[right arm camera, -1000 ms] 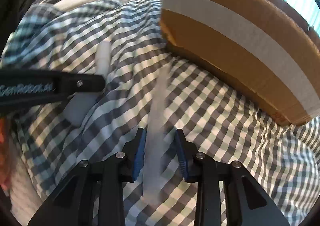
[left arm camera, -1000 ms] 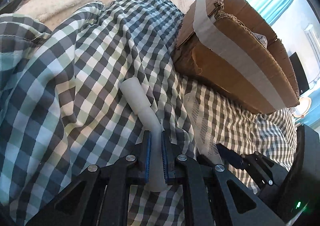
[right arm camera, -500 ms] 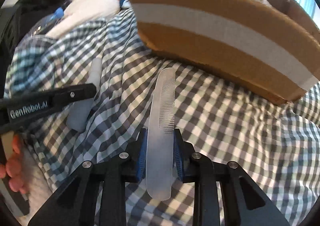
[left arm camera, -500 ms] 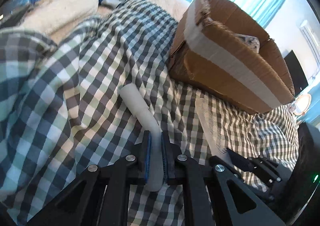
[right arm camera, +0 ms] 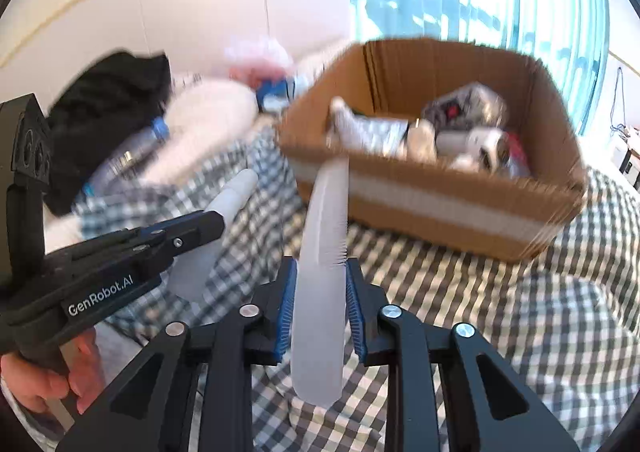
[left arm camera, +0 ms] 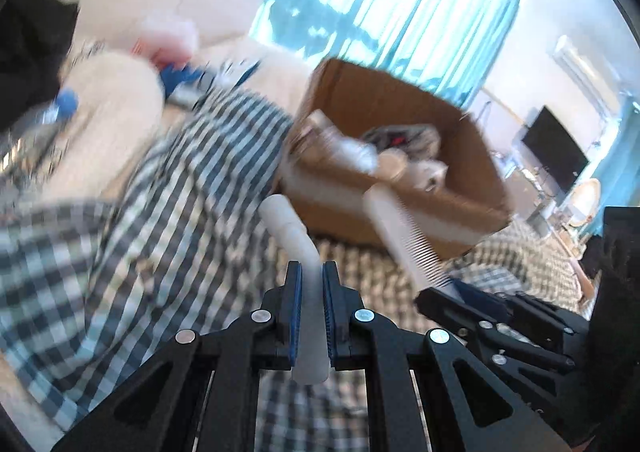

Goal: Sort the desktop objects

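Two items are now lifted off the checked cloth (right arm camera: 500,316): the left gripper (left arm camera: 308,294) pinches the white tube (left arm camera: 298,248) at frame centre; the right gripper (right arm camera: 320,292) pinches the comb (right arm camera: 324,220); the cardboard box (right arm camera: 440,208), upper right, likely comes next.

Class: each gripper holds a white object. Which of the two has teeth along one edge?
The comb in the right gripper; fine teeth line its edge. The left gripper holds a smooth, toothless tube.
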### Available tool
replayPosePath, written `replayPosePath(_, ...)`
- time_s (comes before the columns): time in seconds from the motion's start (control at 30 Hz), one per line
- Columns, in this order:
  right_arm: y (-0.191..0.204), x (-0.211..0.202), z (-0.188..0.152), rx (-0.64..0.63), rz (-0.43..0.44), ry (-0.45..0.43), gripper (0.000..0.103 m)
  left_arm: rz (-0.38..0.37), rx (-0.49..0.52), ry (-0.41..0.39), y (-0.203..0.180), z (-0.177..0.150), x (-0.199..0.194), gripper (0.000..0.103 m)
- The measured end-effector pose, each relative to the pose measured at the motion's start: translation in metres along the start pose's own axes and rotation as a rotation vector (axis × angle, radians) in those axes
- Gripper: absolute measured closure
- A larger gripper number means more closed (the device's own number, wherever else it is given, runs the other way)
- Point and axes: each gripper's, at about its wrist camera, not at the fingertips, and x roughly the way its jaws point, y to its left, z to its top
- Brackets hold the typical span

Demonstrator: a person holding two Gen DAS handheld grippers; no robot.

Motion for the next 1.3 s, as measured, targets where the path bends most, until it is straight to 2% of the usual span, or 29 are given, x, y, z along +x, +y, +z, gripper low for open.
replayPosePath(0.13,-0.015,-0.008,0.021,0.023,0.000,-0.034,0.100,-0.062,0.040,-0.037,-0.028,0.029,-0.011,0.094)
replayPosePath(0.27,-0.038,-0.007,0.020,0.104,0.024,-0.032,0.100,-0.104,0.080,-0.071,-0.048,0.057,-0.007,0.094)
replayPosePath(0.4,-0.056,-0.012,0.030,0.144,0.021,-0.071,0.100,-0.107,0.093,-0.077,-0.055,0.070,0.000,0.094)
replayPosePath(0.7,-0.092,-0.052,0.113,0.146,0.002,-0.279,0.100,-0.129,0.163,-0.120,-0.084,0.115,0.020,0.094)
replayPosePath(0.77,-0.105,-0.046,0.135,0.162,0.001,-0.293,0.100,-0.133,0.177,-0.134,-0.093,0.129,0.027,0.094)
replayPosePath(0.87,-0.116,-0.020,0.151,0.170,-0.016,-0.245,0.100,-0.097,0.191,-0.141,-0.101,0.146,0.044,0.092)
replayPosePath(0.93,-0.126,0.001,0.156,0.208,-0.057,-0.190,0.094,-0.050,0.188,-0.125,-0.104,0.158,0.060,0.082)
replayPosePath(0.97,-0.132,0.010,0.156,0.224,-0.065,-0.171,0.075,-0.030,0.187,-0.115,-0.104,0.164,0.069,0.057)
replayPosePath(1.0,-0.138,0.015,0.156,0.240,-0.087,-0.166,0.050,-0.010,0.189,-0.105,-0.105,0.169,0.077,0.023)
replayPosePath(1.03,-0.143,0.017,0.155,0.262,-0.125,-0.179,0.042,0.022,0.187,-0.106,-0.104,0.172,0.082,0.011)
replayPosePath(1.07,-0.149,0.018,0.153,0.286,-0.144,-0.196,0.035,0.063,0.173,-0.124,-0.101,0.174,0.086,0.006)
replayPosePath(1.17,-0.159,0.018,0.153,0.318,-0.144,-0.181,0.035,0.095,0.125,-0.092,-0.091,0.175,0.094,0.005)
replayPosePath(1.3,-0.154,-0.014,0.151,0.334,-0.162,-0.225,0.033,0.116,0.043,-0.055,-0.075,0.168,0.087,0.004)
